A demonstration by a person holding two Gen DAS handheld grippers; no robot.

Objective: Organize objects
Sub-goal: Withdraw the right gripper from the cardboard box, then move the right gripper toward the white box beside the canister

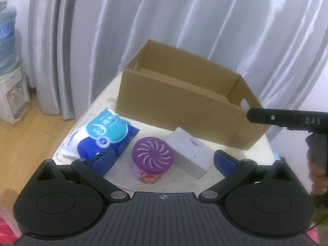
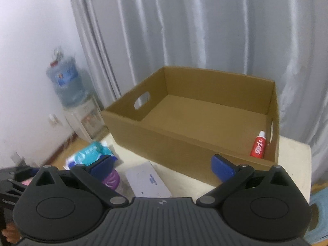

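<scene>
An open cardboard box [image 1: 184, 106] [image 2: 164, 139] stands at the back of a cream table [image 1: 174, 180]. A red toothpaste tube [image 2: 258, 144] leans in the box's right near corner. In front of the box lie a blue-and-teal tissue pack [image 1: 106, 135] [image 2: 88, 153], a purple-lidded air freshener jar [image 1: 152, 158] [image 2: 112, 179] and a white flat box [image 1: 190, 151] [image 2: 147, 179]. My left gripper [image 1: 163, 161] hangs open just above the jar and the white box, with nothing pressed between its blue pads. My right gripper [image 2: 162, 165] is open and empty near the cardboard box's front wall.
Grey curtains hang behind the table. A water dispenser [image 1: 12, 94] [image 2: 82, 114] with a blue bottle stands on the wooden floor at the left. The right hand's black tool [image 1: 287, 121] reaches in over the table's right edge in the left wrist view.
</scene>
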